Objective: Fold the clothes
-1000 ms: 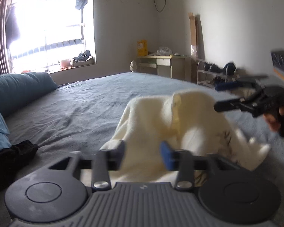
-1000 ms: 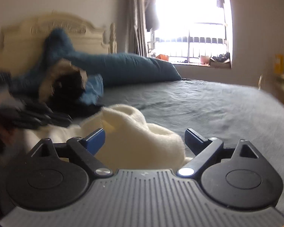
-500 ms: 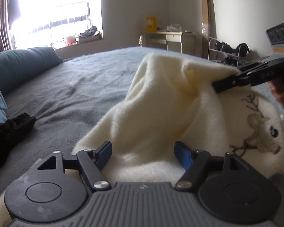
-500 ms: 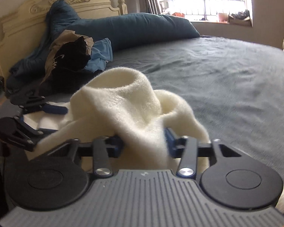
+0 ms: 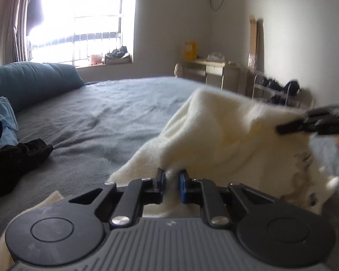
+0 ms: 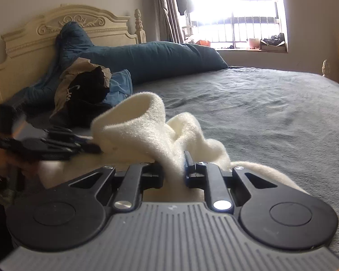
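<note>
A cream fleece sweater (image 5: pixel 219 133) with an embroidered animal motif lies bunched on the grey bed (image 5: pixel 106 113). My left gripper (image 5: pixel 171 181) is closing its jaws, and the blue pads pinch a fold of the sweater's near edge. My right gripper (image 6: pixel 174 167) is closing too, clamped on another fold of the same sweater (image 6: pixel 147 126), which humps up between the two grippers. In the left wrist view the right gripper (image 5: pixel 282 128) bites the sweater's far corner at the right. The right wrist view shows the left gripper (image 6: pixel 95 149) at the left, against the cloth.
A long teal pillow (image 6: pixel 151 56) lies along the cream headboard (image 6: pixel 79 24). A heap of black, brown and blue clothes (image 6: pixel 83 90) sits near it. A desk (image 5: pixel 210 72) and a shoe rack (image 5: pixel 275 90) stand against the far wall beyond the bed.
Both grippers went from wide open to clamped on the sweater. The sweater now rises in a hump between them.
</note>
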`<state>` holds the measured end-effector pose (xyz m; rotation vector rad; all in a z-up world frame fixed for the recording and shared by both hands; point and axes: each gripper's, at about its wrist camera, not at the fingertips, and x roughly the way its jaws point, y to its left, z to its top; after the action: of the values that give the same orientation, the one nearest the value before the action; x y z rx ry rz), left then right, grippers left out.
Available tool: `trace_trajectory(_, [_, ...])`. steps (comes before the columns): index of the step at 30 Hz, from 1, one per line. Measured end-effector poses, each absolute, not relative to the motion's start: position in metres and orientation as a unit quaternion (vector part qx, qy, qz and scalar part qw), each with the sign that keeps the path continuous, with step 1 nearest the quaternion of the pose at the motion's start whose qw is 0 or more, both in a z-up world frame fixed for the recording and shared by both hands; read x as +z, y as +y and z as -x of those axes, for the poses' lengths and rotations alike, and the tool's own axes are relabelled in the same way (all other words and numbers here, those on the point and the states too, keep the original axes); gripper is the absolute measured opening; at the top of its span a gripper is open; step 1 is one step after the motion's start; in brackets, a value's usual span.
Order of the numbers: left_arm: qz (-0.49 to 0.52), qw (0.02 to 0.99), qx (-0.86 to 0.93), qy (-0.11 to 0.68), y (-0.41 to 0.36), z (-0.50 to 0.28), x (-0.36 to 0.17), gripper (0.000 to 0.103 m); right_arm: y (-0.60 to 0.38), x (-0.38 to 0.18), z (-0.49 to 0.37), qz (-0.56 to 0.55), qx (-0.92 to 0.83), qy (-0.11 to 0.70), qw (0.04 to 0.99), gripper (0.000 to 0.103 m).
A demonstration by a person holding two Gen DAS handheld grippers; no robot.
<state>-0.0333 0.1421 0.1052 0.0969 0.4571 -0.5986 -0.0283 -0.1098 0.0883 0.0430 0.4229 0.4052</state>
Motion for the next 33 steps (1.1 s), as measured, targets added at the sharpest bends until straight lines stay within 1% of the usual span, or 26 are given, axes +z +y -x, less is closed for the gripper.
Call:
trace_trajectory(2, [-0.017, 0.929, -0.307, 0.206, 0.155, 0.049, 0.122, 0.013, -0.104, 0.089, 0.027, 0.001, 0.195, 0.203, 0.960, 0.019])
trace_trajectory(3, [-0.003, 0.928, -0.314, 0.200, 0.160, 0.056, 0.130, 0.013, -0.101, 0.090, 0.027, 0.014, 0.191, 0.199, 0.961, 0.025])
trace_trajectory(4, [0.006, 0.927, -0.319, 0.196, 0.165, 0.062, 0.134, 0.012, -0.098, 0.090, 0.028, 0.028, 0.187, 0.195, 0.962, 0.034])
trace_trajectory(5, [0.016, 0.926, -0.324, 0.193, 0.170, 0.068, 0.138, 0.012, -0.094, 0.090, 0.028, 0.042, 0.186, 0.191, 0.963, 0.041])
trace_trajectory(7, [0.034, 0.923, -0.333, 0.187, 0.179, 0.079, 0.145, 0.012, -0.088, 0.090, 0.026, 0.069, 0.184, 0.177, 0.964, 0.081])
trace_trajectory(8, [0.038, 0.922, -0.337, 0.188, 0.181, 0.084, 0.145, 0.012, -0.084, 0.090, 0.025, 0.081, 0.185, 0.171, 0.964, 0.087])
trace_trajectory(9, [0.038, 0.921, -0.340, 0.189, 0.182, 0.088, 0.144, 0.012, -0.081, 0.089, 0.021, 0.091, 0.189, 0.172, 0.962, 0.092])
trace_trajectory(12, [0.032, 0.921, -0.339, 0.189, 0.181, 0.104, 0.138, 0.012, -0.070, 0.084, 0.004, 0.114, 0.204, 0.187, 0.954, 0.093])
trace_trajectory(14, [0.034, 0.920, -0.340, 0.192, 0.180, 0.112, 0.130, 0.012, -0.063, 0.076, -0.010, 0.120, 0.217, 0.204, 0.947, 0.092])
trace_trajectory(15, [0.020, 0.922, -0.335, 0.195, 0.177, 0.115, 0.125, 0.012, -0.061, 0.073, -0.015, 0.119, 0.221, 0.211, 0.945, 0.084])
trace_trajectory(16, [0.006, 0.923, -0.330, 0.198, 0.174, 0.119, 0.120, 0.012, -0.059, 0.070, -0.018, 0.114, 0.225, 0.217, 0.943, 0.063])
trace_trajectory(17, [-0.012, 0.924, -0.326, 0.201, 0.169, 0.123, 0.115, 0.013, -0.059, 0.070, -0.021, 0.100, 0.232, 0.223, 0.941, 0.053])
trace_trajectory(18, [-0.045, 0.924, -0.322, 0.201, 0.163, 0.126, 0.110, 0.014, -0.060, 0.070, -0.021, 0.084, 0.235, 0.224, 0.942, 0.039])
trace_trajectory(19, [-0.075, 0.923, -0.318, 0.202, 0.156, 0.129, 0.105, 0.020, -0.060, 0.072, -0.018, 0.075, 0.232, 0.217, 0.945, 0.025])
trace_trajectory(20, [-0.098, 0.922, -0.315, 0.203, 0.150, 0.129, 0.100, 0.030, -0.059, 0.074, -0.013, 0.076, 0.227, 0.208, 0.948, 0.020])
trace_trajectory(21, [-0.119, 0.920, -0.312, 0.204, 0.145, 0.129, 0.096, 0.035, -0.060, 0.078, -0.008, 0.076, 0.217, 0.199, 0.953, 0.016])
trace_trajectory(23, [-0.156, 0.923, -0.292, 0.197, 0.137, 0.125, 0.089, 0.060, -0.064, 0.084, 0.003, 0.068, 0.204, 0.184, 0.959, 0.014])
trace_trajectory(25, [-0.176, 0.926, -0.276, 0.187, 0.132, 0.118, 0.082, 0.070, -0.071, 0.089, 0.013, 0.053, 0.195, 0.174, 0.964, 0.014])
trace_trajectory(27, [-0.174, 0.927, -0.274, 0.187, 0.130, 0.109, 0.077, 0.072, -0.077, 0.094, 0.022, 0.041, 0.189, 0.169, 0.967, 0.013])
trace_trajectory(28, [-0.174, 0.928, -0.273, 0.187, 0.129, 0.105, 0.074, 0.072, -0.079, 0.096, 0.027, 0.036, 0.186, 0.166, 0.968, 0.013])
trace_trajectory(29, [-0.173, 0.928, -0.273, 0.186, 0.128, 0.100, 0.071, 0.067, -0.081, 0.097, 0.031, 0.032, 0.183, 0.163, 0.969, 0.013])
trace_trajectory(30, [-0.172, 0.928, -0.272, 0.186, 0.127, 0.096, 0.068, 0.055, -0.083, 0.098, 0.034, 0.029, 0.180, 0.160, 0.970, 0.013])
trace_trajectory(31, [-0.167, 0.928, -0.273, 0.189, 0.127, 0.092, 0.066, 0.033, -0.083, 0.098, 0.035, 0.026, 0.177, 0.159, 0.971, 0.013])
trace_trajectory(32, [-0.149, 0.928, -0.277, 0.198, 0.130, 0.089, 0.067, 0.019, -0.084, 0.098, 0.037, 0.024, 0.174, 0.158, 0.972, 0.013])
trace_trajectory(33, [-0.135, 0.931, -0.274, 0.199, 0.133, 0.088, 0.068, 0.015, -0.084, 0.098, 0.038, 0.022, 0.171, 0.157, 0.972, 0.013])
